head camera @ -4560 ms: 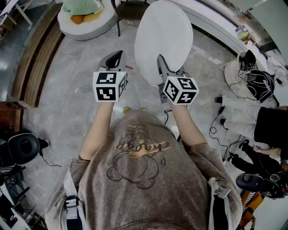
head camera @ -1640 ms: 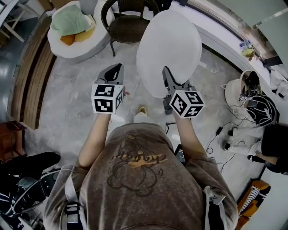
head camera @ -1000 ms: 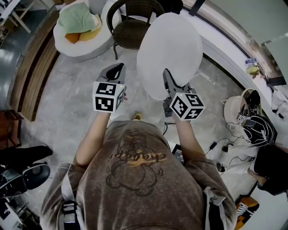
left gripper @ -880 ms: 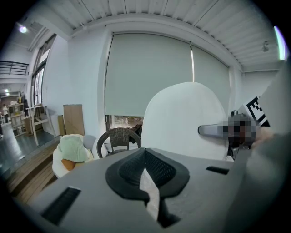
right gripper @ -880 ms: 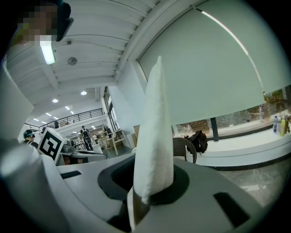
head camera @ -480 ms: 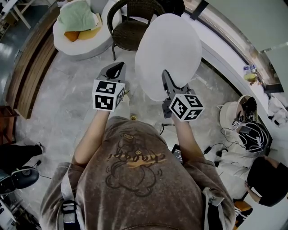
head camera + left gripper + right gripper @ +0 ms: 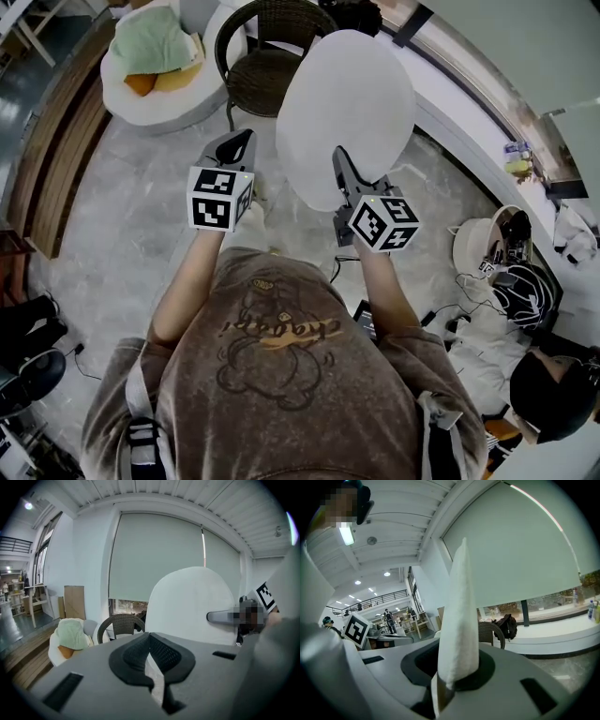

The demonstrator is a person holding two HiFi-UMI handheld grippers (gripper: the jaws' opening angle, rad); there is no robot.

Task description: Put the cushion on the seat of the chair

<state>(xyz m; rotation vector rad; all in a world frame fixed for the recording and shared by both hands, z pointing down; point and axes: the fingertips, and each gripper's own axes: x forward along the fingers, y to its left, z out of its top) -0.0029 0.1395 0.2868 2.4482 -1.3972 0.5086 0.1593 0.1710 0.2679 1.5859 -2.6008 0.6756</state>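
The round white cushion (image 7: 347,112) stands on edge in the air, with my right gripper (image 7: 339,167) shut on its lower rim. In the right gripper view the cushion (image 7: 459,616) rises edge-on from between the jaws of that gripper (image 7: 449,679). My left gripper (image 7: 234,148) is just left of the cushion, apart from it, its jaws shut with nothing between them (image 7: 150,641). The dark wicker chair (image 7: 267,66) stands ahead on the floor, partly hidden behind the cushion. Its back and seat also show in the left gripper view (image 7: 123,623).
A round white lounge seat (image 7: 141,103) with green and orange pillows stands left of the chair. A wooden step (image 7: 47,159) runs along the left. A white ledge (image 7: 478,103) curves along the right. A seated person, bags and cables (image 7: 525,300) are at right.
Both grippers and the held cushion have moved forward towards the chair, which now shows nearer in the head view. The grip on the cushion has not changed.
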